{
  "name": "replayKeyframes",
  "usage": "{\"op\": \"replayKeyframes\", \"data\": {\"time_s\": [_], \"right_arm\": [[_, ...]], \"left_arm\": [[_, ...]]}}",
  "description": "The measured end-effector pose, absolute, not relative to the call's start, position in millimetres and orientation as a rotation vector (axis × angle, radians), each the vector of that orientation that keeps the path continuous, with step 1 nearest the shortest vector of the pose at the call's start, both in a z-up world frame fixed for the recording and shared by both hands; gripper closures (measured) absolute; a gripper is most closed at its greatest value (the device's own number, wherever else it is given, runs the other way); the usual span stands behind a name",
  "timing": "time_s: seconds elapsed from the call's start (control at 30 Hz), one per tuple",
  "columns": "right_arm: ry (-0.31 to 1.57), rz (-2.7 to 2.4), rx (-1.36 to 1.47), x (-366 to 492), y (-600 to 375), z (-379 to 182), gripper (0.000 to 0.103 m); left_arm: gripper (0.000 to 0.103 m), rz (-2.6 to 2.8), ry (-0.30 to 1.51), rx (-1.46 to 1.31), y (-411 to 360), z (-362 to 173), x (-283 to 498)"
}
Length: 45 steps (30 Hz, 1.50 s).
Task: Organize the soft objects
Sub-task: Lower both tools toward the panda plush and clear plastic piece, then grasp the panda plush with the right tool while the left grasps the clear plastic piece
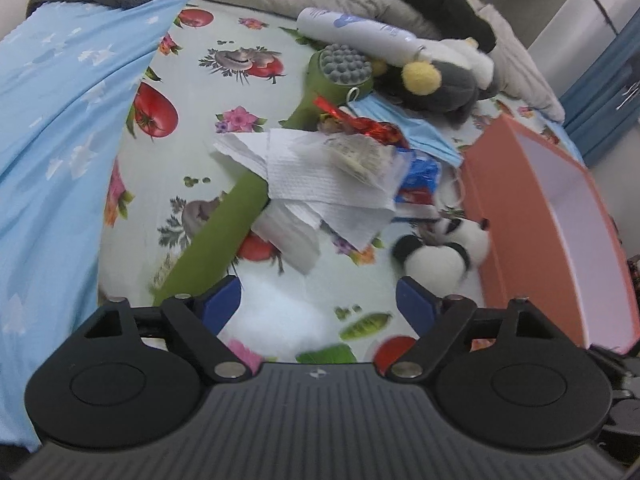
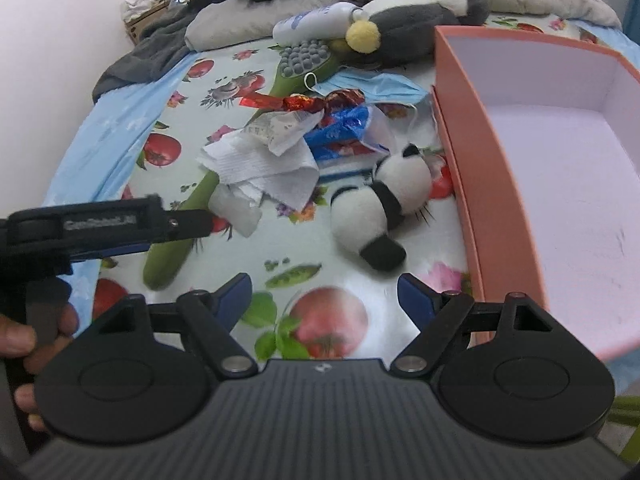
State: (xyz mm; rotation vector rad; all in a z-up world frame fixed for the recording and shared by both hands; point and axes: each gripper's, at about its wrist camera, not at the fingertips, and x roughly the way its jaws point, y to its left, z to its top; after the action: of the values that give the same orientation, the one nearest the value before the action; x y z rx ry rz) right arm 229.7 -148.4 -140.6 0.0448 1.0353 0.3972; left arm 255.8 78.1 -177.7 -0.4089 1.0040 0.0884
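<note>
A small panda plush (image 2: 380, 204) lies on the flowered bedsheet just left of an open pink box (image 2: 460, 176); it also shows in the left wrist view (image 1: 444, 250) beside the box (image 1: 516, 216). A grey and white plush with a yellow ball (image 2: 416, 16) lies at the back, also in the left wrist view (image 1: 444, 80). My right gripper (image 2: 324, 292) is open and empty, just short of the panda. My left gripper (image 1: 318, 294) is open and empty, to the panda's left; it shows in the right wrist view (image 2: 176, 224).
White paper tissues (image 2: 264, 164), a long green massage brush (image 2: 192, 200), red and blue wrappers (image 2: 340, 128), a blue face mask (image 2: 376, 84) and a white bottle (image 2: 316, 20) lie in a heap. Grey pillows and dark clothes sit behind. A blue blanket (image 1: 52, 128) lies left.
</note>
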Motion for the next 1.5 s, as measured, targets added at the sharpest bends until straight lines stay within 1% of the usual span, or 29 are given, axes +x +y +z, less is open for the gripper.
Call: {"op": "replayKeyframes", "data": {"time_s": [0.1, 0.27, 0.47, 0.63, 0.8, 0.9, 0.97, 1.0, 1.1, 1.13, 1.27, 1.33, 1.37, 1.43, 1.5], "right_arm": [[1.027, 0.392, 0.021, 245.8, -139.4, -147.7, 0.022], [1.048, 0.364, 0.041, 276.9, -135.9, -165.4, 0.022], [1.099, 0.306, 0.086, 306.9, -140.0, -191.1, 0.022], [1.129, 0.282, 0.117, 320.2, -139.9, -205.8, 0.022], [1.146, 0.26, 0.14, 328.8, -138.0, -216.6, 0.022], [1.162, 0.265, 0.148, 334.1, -136.0, -222.1, 0.022], [1.171, 0.256, 0.137, 336.9, -134.5, -224.9, 0.025], [1.178, 0.255, 0.141, 338.7, -134.3, -226.8, 0.026], [1.165, 0.254, 0.123, 340.3, -133.2, -226.0, 0.032], [1.164, 0.256, 0.121, 340.5, -133.0, -226.0, 0.034], [1.158, 0.271, 0.103, 337.8, -131.5, -224.9, 0.038], [1.16, 0.278, 0.102, 336.2, -131.2, -224.1, 0.039], [1.163, 0.282, 0.105, 335.5, -131.1, -224.0, 0.04], [1.169, 0.287, 0.104, 333.6, -130.8, -222.8, 0.04], [1.172, 0.298, 0.099, 330.2, -130.2, -221.1, 0.04]], "left_arm": [[0.022, 0.088, 1.025, -0.389, 82.4, -190.9, 273.7], [0.022, 0.071, 1.037, -0.292, 82.5, -208.0, 298.9], [0.022, -0.001, 1.015, -0.134, 73.0, -216.4, 317.7], [0.021, -0.081, 1.021, 0.009, 60.2, -223.9, 326.5], [0.021, -0.101, 1.001, 0.147, 52.3, -231.9, 327.5], [0.022, -0.151, 1.018, 0.22, 45.2, -239.5, 328.3], [0.022, -0.169, 1.013, 0.275, 40.0, -243.9, 326.4], [0.023, -0.174, 1.013, 0.3, 37.5, -245.8, 326.2], [0.033, -0.174, 1.009, 0.334, 34.6, -251.2, 325.5], [0.04, -0.17, 1.007, 0.322, 36.5, -251.0, 325.9], [0.048, -0.159, 1.022, 0.259, 45.7, -249.2, 328.8], [0.06, -0.136, 1.013, 0.259, 45.3, -248.5, 327.2], [0.061, -0.123, 1.01, 0.256, 45.7, -248.2, 326.3], [0.067, -0.109, 1.003, 0.221, 48.6, -245.6, 324.7], [0.07, -0.096, 0.997, 0.194, 51.1, -242.0, 323.2]]}}
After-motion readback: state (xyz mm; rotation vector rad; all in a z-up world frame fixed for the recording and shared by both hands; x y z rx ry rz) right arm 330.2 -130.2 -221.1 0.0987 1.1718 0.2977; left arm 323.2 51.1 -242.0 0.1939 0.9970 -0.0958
